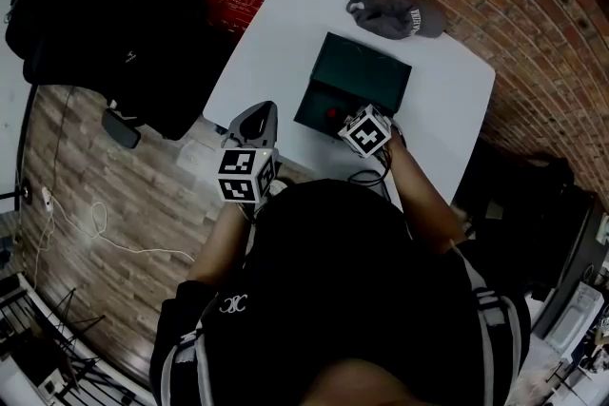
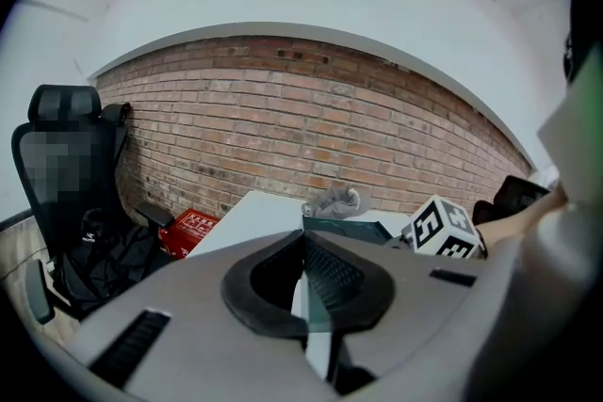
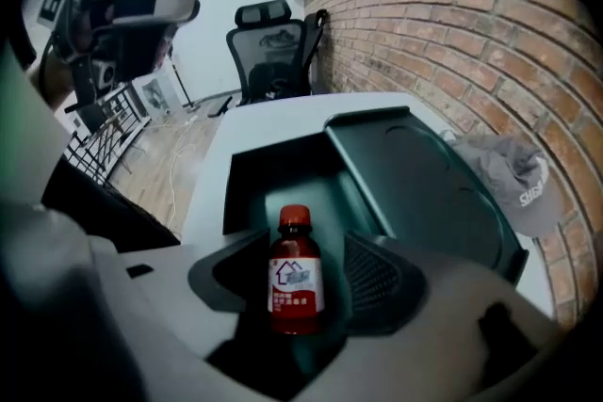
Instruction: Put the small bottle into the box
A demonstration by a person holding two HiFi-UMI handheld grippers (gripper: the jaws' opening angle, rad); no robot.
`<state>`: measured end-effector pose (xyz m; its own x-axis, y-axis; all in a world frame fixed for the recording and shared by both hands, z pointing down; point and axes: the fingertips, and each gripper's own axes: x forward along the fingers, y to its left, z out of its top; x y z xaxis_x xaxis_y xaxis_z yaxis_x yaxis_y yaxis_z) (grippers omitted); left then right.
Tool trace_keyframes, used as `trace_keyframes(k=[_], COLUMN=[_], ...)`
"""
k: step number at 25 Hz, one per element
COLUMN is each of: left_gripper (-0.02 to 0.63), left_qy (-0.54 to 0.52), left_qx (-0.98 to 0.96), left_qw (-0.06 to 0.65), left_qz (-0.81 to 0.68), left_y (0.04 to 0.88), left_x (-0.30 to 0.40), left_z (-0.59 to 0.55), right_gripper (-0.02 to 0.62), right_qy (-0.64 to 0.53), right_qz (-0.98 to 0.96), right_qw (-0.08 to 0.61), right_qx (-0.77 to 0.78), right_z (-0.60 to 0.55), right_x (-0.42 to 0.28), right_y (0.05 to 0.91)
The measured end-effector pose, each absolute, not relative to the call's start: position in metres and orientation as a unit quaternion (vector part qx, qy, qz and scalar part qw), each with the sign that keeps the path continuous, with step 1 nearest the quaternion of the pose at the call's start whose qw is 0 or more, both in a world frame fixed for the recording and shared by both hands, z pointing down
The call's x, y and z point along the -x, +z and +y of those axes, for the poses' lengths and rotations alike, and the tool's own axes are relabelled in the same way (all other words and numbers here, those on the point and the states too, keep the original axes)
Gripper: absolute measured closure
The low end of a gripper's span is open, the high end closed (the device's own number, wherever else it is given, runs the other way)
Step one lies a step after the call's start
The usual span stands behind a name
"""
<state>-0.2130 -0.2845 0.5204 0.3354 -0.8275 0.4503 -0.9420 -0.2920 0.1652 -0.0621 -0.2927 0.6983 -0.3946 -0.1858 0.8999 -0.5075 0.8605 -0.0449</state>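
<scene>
Bracketing upright bottle with right gripper jaws apart, gap at its right side. Standing inside open box on table, near cap. Holding left gripper closed, empty, at table's edge.

- small bottle: dark red body, red cap, white label with a house drawing (print too small to read)
- stands upright inside the box, near its front edge; in the head view only a red spot shows
- box: dark green, shallow, open
- lid swung back behind it, inside face showing (same dark green)
- box sits on the white table, toward the near edge
</scene>
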Motion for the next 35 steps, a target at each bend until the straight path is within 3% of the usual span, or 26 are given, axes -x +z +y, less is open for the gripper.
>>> trace_keyframes(k=[6,10,12,22,26,35], left_gripper=[0.592,0.592,0.592,0.592,0.592,0.592], left_qy=[0.144,0.143,0.141,0.137,0.131,0.123], left_qx=[-0.802,-0.812,-0.816,-0.838,-0.844,-0.854], left_qw=[0.192,0.186,0.186,0.158,0.143,0.123], left_qz=[-0.546,-0.534,-0.529,-0.504,-0.501,-0.49], left_y=[0.513,0.509,0.508,0.489,0.478,0.466], left_x=[0.2,0.187,0.181,0.138,0.124,0.105], left_z=[-0.28,-0.285,-0.29,-0.302,-0.305,-0.3], right_gripper=[0.374,0.537,0.563,0.566,0.566,0.566], right_qy=[0.171,0.156,0.147,0.021,-0.001,-0.014], right_qz=[-0.885,-0.894,-0.89,-0.848,-0.83,-0.819], right_qw=[0.333,0.238,0.201,0.024,-0.015,-0.003], right_qx=[-0.277,-0.348,-0.381,-0.53,-0.557,-0.573], right_z=[-0.306,-0.321,-0.327,-0.328,-0.319,-0.308], right_x=[0.07,0.051,0.037,-0.047,-0.065,-0.073], right_y=[0.628,0.576,0.551,0.417,0.396,0.399])
